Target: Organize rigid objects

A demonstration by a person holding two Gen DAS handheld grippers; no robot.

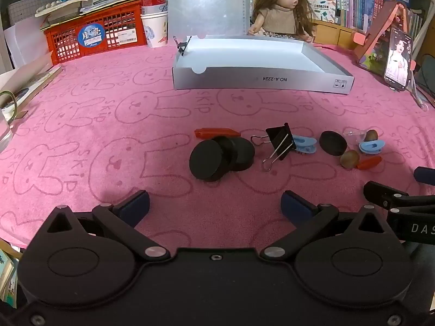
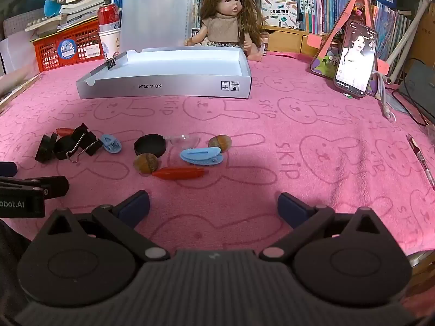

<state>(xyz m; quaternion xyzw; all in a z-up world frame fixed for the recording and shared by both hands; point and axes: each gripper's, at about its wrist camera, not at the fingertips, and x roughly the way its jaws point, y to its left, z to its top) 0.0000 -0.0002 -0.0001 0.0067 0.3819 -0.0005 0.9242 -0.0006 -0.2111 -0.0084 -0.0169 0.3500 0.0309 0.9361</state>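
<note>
We held the left gripper [image 1: 214, 206] and right gripper [image 2: 213, 206] with jaws wide apart, empty. The three leaning stiff black round discs [image 1: 221, 156] looked light, best pinched across their flat faces.

A fuzzy pink cloth [image 1: 108, 125] covers the bench. The box [image 1: 261, 80] looks like smooth matt card. 3 discs [image 1: 221, 154] are matt black; the binder clip [image 1: 281, 140] has shiny wire handles.

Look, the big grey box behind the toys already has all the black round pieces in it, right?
No. The grey box looks empty inside in the right wrist view; only a small clip sits on its rim. The black round pieces lie on the pink cloth.
</note>
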